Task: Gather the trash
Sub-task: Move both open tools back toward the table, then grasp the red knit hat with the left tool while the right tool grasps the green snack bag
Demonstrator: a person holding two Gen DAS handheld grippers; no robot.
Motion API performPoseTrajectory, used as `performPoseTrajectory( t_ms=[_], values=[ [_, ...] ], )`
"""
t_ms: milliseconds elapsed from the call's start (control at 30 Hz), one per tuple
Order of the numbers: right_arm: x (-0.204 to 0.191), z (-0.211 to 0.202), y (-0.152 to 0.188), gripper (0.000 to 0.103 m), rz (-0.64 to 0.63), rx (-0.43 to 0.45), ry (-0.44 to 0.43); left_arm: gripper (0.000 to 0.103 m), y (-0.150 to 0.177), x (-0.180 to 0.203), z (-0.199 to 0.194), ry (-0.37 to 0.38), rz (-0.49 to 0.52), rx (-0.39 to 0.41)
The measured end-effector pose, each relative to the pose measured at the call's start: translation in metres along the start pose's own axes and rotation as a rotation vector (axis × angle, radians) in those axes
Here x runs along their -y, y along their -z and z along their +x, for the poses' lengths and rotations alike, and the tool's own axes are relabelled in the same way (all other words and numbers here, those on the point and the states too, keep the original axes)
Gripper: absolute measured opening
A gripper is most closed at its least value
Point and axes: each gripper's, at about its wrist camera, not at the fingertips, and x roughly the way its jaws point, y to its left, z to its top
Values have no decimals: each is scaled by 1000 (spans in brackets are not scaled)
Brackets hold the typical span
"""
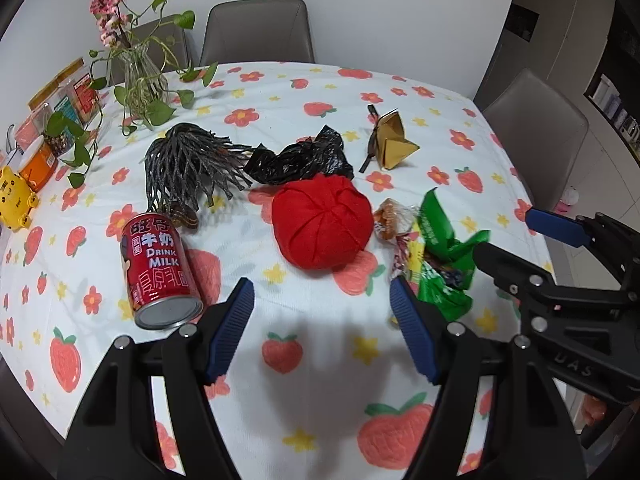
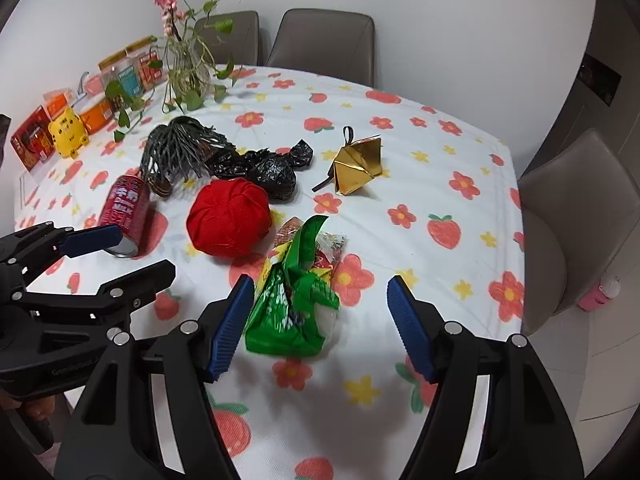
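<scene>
**A:** What's on the far left?

**B:** Against the white wall, snack boxes (image 2: 132,74), a yellow tiger figure (image 2: 69,132), then a glass vase (image 1: 140,76) of trailing vine with a pink flower sprig. All of it sits on a white tablecloth (image 1: 320,92) printed with strawberries and flowers.

**A:** And the trash?

**B:** Mid-table, left to right — a red milk can (image 1: 160,270) lying on its side, a grey shredded-paper bundle (image 1: 188,160) behind it, a crumpled black plastic bag (image 1: 300,160), a red fabric ball (image 1: 322,224) touching that bag, a green snack wrapper (image 2: 292,300) with other wrappers tucked beside it, and a gold folded paper box (image 1: 394,142) with a dark ribbon, farther back.

**A:** The tongs?

**B:** Left gripper (image 1: 322,316) hangs wide open over bare cloth just before the red ball, holding nothing. Right gripper (image 2: 320,320) is also spread wide and empty — the green wrapper lies between its blue pads (image 2: 230,328), close to the left one.

**A:** The room?

**B:** Grey upholstered chairs (image 2: 324,40) at the far side and the right; pale floor tiles beyond.
</scene>
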Motion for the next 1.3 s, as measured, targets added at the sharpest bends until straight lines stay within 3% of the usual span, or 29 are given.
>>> performPoseTrajectory(
  t_ms=[167,300,400,533,600,667,833,1300],
  values=[
    [4,28,-3,65,-28,-48,-13,71,-10,-4,22,2,-14,-13],
    [7,42,-1,58,-40,-84,-37,71,-19,-1,42,-13,5,-26],
    [7,50,2,51,-52,-109,-53,71,-24,1,55,-10,9,-43],
    [6,55,5,32,-64,-133,-81,71,-26,3,70,-24,18,-62],
    [5,55,4,32,-71,-131,-85,66,-25,4,75,-17,21,-65],
    [5,55,3,31,-75,-133,-92,46,-23,6,78,-15,27,-68],
    [3,54,2,26,-77,-133,-105,29,-19,3,73,12,15,-52],
    [-10,26,0,20,-71,-76,-91,26,2,-7,21,33,18,4]
  ],
)
